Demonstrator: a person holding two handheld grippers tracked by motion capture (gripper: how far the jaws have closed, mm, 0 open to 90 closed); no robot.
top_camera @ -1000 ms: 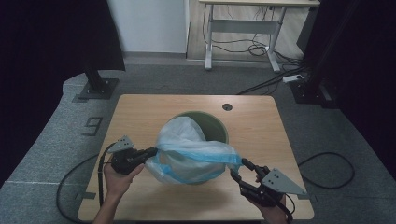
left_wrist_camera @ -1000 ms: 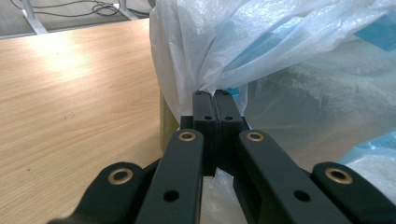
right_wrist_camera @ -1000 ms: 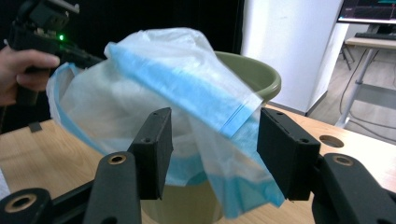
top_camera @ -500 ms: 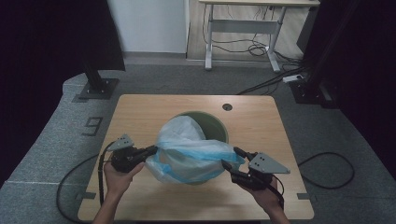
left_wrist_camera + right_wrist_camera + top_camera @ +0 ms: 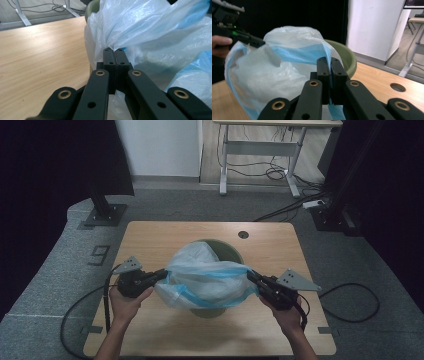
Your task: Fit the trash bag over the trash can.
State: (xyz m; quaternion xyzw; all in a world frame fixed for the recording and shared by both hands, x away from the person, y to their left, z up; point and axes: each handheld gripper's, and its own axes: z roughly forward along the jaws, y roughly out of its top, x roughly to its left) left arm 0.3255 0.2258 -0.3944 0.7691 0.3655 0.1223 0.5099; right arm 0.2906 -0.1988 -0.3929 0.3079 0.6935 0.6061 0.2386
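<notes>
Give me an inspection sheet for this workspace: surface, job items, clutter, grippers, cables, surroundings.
Surface: wooden table, round hole near its far edge.
Job's things: plastic bag, pale with blue edge, stretched over a green bin.
Clutter: nothing seen.
Grippers: left gripper shut on the bag's left edge; right gripper has just closed on the bag's right edge.
Cables: one trails from each gripper; more lie on the floor under the far desk.
Surroundings: grey floor, black curtains, white wall.

Bag [image 5: 205,280] hides most of green bin [image 5: 227,251]; bin inside can't be seen.
</notes>
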